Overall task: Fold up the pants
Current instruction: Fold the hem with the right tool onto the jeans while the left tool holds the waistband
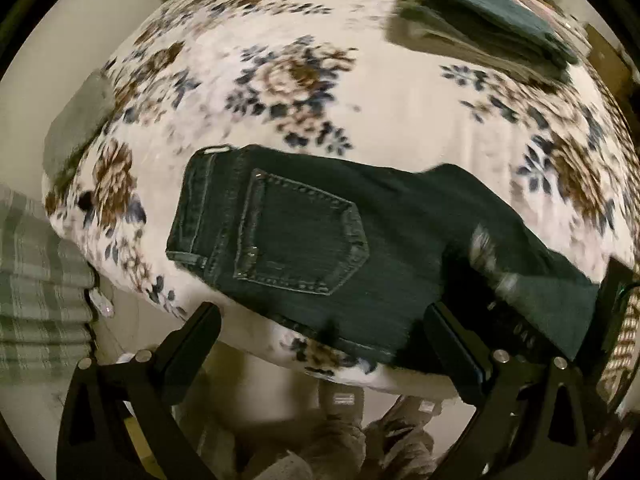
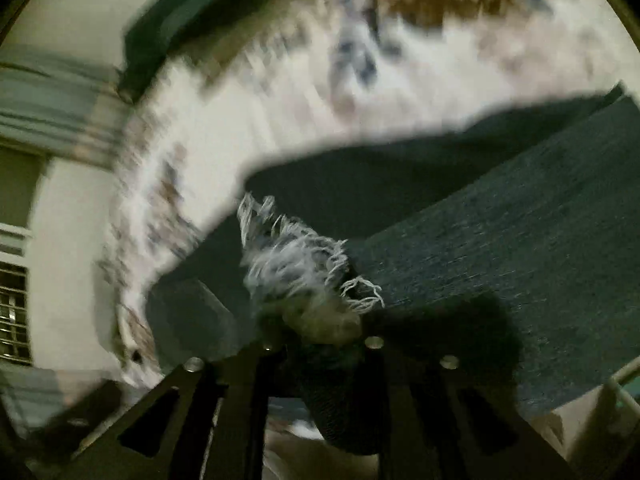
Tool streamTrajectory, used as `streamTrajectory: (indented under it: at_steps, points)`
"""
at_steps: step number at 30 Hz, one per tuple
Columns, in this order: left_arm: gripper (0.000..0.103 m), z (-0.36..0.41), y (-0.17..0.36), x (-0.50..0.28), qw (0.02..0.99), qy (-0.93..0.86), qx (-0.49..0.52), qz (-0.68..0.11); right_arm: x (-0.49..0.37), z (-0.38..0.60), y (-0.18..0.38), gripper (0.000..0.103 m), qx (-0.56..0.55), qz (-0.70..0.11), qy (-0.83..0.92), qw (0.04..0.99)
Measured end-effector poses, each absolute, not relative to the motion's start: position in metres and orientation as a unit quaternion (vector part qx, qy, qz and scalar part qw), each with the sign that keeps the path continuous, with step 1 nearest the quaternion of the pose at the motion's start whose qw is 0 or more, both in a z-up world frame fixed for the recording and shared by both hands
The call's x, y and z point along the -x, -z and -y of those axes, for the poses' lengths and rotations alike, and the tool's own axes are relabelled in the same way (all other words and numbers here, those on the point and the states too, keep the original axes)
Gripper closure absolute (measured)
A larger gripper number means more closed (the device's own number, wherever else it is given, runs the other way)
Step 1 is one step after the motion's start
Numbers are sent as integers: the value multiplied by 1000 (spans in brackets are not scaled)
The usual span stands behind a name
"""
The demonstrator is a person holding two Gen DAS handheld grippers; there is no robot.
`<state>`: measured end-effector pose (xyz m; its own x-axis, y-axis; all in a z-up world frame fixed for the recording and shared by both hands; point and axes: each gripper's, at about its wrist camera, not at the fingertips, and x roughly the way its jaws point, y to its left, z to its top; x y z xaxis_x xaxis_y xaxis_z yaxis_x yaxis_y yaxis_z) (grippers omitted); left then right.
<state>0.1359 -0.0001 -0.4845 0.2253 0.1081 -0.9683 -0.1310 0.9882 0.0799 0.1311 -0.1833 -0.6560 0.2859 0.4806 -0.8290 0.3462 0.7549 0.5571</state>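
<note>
Dark blue jeans [image 1: 392, 256] lie across the near edge of a bed, back pocket [image 1: 300, 236] up and waistband to the left. My left gripper [image 1: 320, 344] hovers above them, wide open, with nothing gripped. In the right wrist view the jeans [image 2: 500, 240] fill the right side. Their frayed white hem [image 2: 296, 256] is bunched between the fingers of my right gripper [image 2: 320, 344]. Those fingers stand apart and do not visibly pinch the cloth. That hem [image 1: 496, 272] shows as a blur over the jeans' right part in the left wrist view.
A floral white blanket [image 1: 360, 112] covers the bed. A stack of folded clothes [image 1: 500, 16] sits at the far right. A grey cloth [image 1: 80, 120] lies at the left edge, with plaid fabric [image 1: 40, 280] below it. Pale floor shows past the near bed edge.
</note>
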Motion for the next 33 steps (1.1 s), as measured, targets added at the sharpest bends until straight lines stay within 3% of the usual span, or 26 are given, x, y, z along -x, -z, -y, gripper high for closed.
streamTrajectory:
  at_steps: [1,2,3,9,14,15,17,18,21,29,33]
  points:
    - [0,-3,485,-137,783,-78,17,-617,-130,184,659,49,-353,-607,-62,709]
    - [0,-6,486,-138,783,-78,27,-616,-126,188,658,19,-361,-605,-70,706]
    - [0,-6,488,-138,784,-74,37,-615,-119,197,651,7,-368,-593,-75,712]
    - [0,20,520,-151,762,-24,91,-641,-78,267,615,7,-306,-595,13,743]
    - [5,65,577,-173,726,10,80,-683,-64,324,628,7,-251,-625,103,732]
    - [14,72,585,-176,721,16,77,-689,-66,333,628,7,-248,-627,108,730]
    - [43,89,600,-183,711,40,68,-698,-67,343,632,7,-231,-631,116,732]
    - [69,97,604,-185,713,48,54,-697,-69,346,633,7,-219,-632,119,734]
    - [95,113,600,-184,733,69,24,-676,-76,347,636,5,-192,-635,124,738]
    - [97,103,556,-185,782,68,54,-618,-102,333,636,5,-172,-637,123,741]
    - [97,98,565,-194,779,65,59,-621,-112,328,637,5,-169,-643,116,738]
